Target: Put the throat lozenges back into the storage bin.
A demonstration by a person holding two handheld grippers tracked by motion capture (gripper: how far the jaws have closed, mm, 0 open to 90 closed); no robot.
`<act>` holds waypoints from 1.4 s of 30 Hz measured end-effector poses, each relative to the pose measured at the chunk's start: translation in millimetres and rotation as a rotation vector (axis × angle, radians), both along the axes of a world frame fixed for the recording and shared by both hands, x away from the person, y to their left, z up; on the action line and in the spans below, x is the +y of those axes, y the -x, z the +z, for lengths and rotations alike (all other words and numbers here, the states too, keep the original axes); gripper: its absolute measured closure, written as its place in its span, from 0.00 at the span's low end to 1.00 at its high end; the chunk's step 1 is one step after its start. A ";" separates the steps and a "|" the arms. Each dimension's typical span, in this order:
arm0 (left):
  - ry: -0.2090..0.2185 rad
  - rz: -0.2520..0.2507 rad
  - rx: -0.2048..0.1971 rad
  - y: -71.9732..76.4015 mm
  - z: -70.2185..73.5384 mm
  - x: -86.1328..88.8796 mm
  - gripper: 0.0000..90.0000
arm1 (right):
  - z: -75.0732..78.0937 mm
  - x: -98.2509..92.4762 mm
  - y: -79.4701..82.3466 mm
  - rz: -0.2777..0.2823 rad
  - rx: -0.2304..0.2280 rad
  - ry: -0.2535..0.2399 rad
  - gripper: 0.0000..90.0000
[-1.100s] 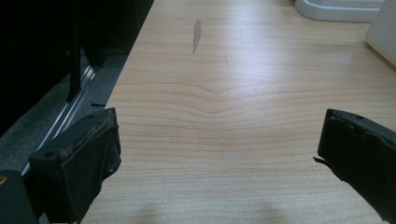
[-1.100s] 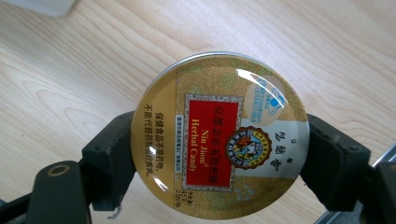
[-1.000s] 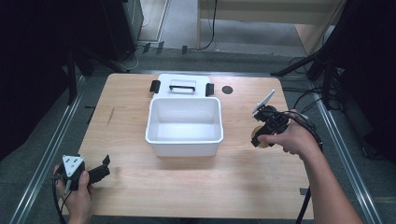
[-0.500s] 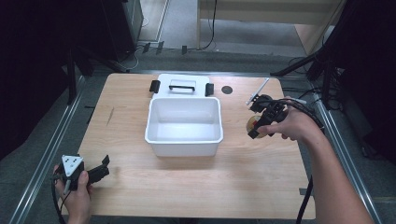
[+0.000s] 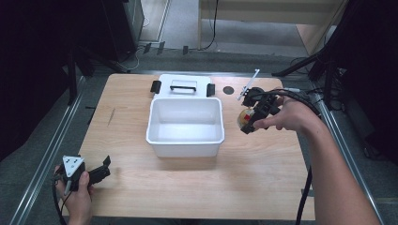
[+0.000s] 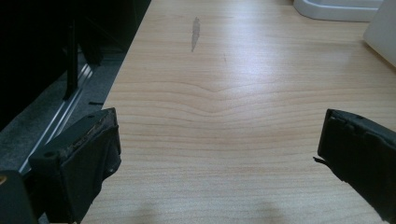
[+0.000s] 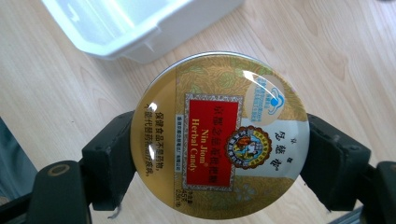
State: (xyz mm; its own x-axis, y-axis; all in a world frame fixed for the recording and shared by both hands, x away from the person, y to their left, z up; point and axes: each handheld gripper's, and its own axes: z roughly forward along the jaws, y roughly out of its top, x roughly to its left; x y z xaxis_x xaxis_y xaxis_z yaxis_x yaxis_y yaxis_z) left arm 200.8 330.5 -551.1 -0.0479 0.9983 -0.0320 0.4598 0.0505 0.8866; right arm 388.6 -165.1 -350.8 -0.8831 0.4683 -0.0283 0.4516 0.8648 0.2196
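A round gold candy tin (image 7: pixel 219 135) with a red label sits clamped between the jaws of my right gripper (image 7: pixel 215 163). In the high view the right gripper (image 5: pixel 248 121) holds the tin (image 5: pixel 243 118) in the air just right of the white plastic bin (image 5: pixel 185 145), near its right rim. The bin is open and looks empty inside. Its white lid (image 5: pixel 183 85) with black latches lies flat behind it. My left gripper (image 5: pixel 104 168) rests at the table's front left corner, open, with bare wood between its jaws (image 6: pixel 215 154).
A thin white stick (image 5: pixel 248 84) pokes up behind the right hand. A dark round hole (image 5: pixel 228 90) marks the table near the lid. Metal rails run along both sides of the wooden table (image 5: pixel 141 187). A cable trails from the right gripper off the table's right side.
The right hand has lifted the candy tin and carried it left and farther back, closer to the bin's right rim. The left gripper has stayed put.
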 end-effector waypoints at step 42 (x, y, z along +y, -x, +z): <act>0.011 -0.005 0.003 0.1 0.1 1.3 0.00 | -11.9 83.5 -11.4 0.309 -0.059 0.018 0.23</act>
State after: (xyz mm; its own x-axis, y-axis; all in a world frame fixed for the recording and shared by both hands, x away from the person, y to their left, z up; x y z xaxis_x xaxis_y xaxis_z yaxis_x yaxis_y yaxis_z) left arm 200.7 331.8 -551.0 -0.0426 0.9982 -0.0428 0.4627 0.0576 0.8847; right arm 400.1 -81.6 -362.7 -0.9802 0.1768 -0.0890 0.1537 0.9631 0.2212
